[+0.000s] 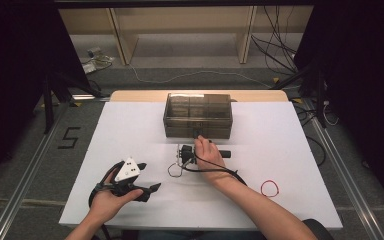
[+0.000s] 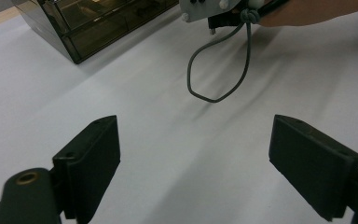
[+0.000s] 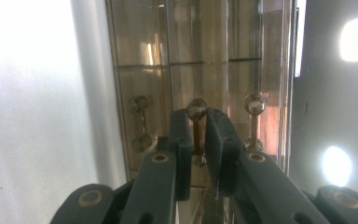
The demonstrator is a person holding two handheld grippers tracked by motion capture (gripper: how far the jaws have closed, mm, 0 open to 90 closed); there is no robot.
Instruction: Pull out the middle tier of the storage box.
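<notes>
Two claws: your right gripper [image 3: 199, 140] clamps the middle drawer handle [image 3: 196, 111] of the smoky drawer box [image 1: 198, 116]; left gripper [image 2: 196, 158] gapes wide over paper

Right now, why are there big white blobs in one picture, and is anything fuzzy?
Right gripper view: the blobs are glaring lights, the left side is washed out white, and the box glints. Left gripper view: the near jaws look soft, and the cable throws a faint shadow. High view: even light on the table, dark edges.

Drawer box [image 1: 198, 116] at table's [image 1: 130, 125] far middle, rubber band [image 1: 269, 188] near right.
</notes>
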